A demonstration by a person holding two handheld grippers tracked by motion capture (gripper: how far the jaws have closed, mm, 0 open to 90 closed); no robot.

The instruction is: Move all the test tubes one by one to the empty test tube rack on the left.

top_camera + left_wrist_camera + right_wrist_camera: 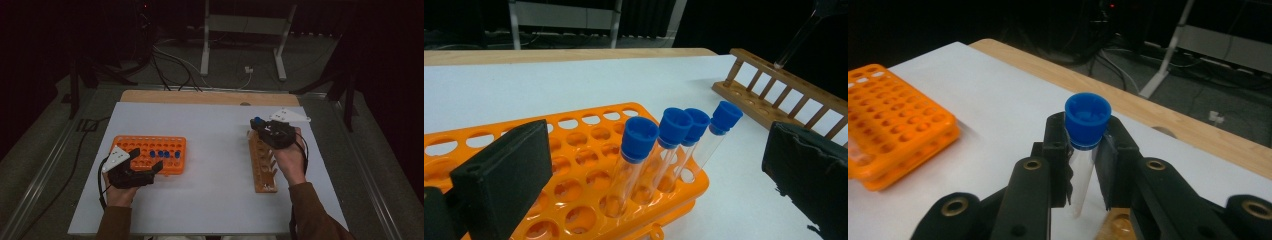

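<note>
The right gripper clamps a blue-capped tube above the wooden rack; tilted, it may miss its hole. The left gripper stands wide open, apparently holding nothing.

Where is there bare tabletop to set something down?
The widest free patch lies between the orange rack and the wooden rack; another runs behind both to the wooden edge strip. It is crowded at the left tool and at the right tool holding a blue-capped tube.

Dark room, grey floor, cables.
</note>
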